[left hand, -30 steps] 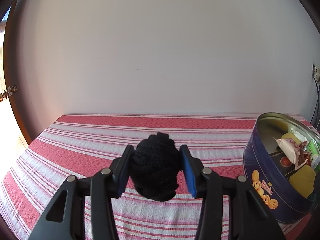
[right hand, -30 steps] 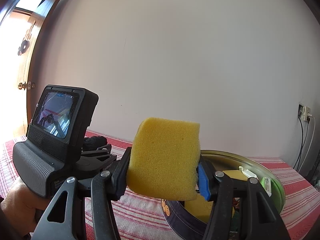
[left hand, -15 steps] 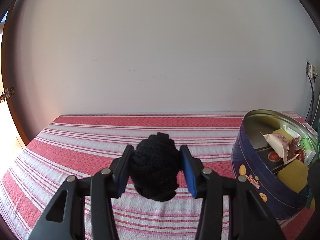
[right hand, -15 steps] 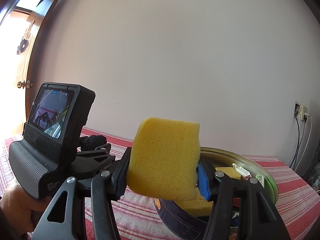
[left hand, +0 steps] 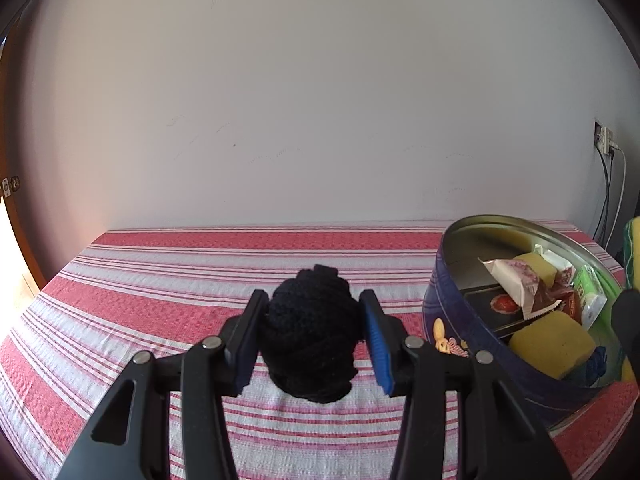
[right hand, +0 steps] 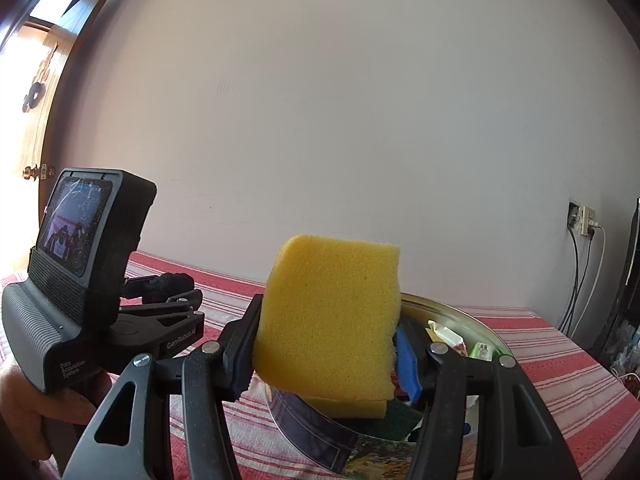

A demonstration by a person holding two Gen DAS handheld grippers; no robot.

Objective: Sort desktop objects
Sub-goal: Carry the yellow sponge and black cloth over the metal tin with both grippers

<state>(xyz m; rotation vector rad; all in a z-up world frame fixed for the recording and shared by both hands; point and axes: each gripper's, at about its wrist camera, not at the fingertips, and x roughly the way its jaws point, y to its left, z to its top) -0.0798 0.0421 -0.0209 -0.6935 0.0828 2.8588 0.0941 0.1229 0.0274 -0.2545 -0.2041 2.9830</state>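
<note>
We see the tin (left hand: 452,320) standing on the striped cloth (left hand: 160,300) to the right, sponges (left hand: 552,346) and packets (left hand: 514,282) inside it, the wall (left hand: 320,100) behind the table.

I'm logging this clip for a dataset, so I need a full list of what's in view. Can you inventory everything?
Black yarn ball: one, black, held in the left claw above the cloth.
Sponge: one, yellow, held in the right claw over the tin.
Cookie tin: one, dark blue, open, on the table's right side.
Tin contents: two yellow sponges, wrappers, a green packet.
Tablecloth: one, red and white stripes.
Wall socket: one, white, cables plugged in.
Door: one, wooden, far left.
Left claw: black, shut.
Right claw: black, shut.
</note>
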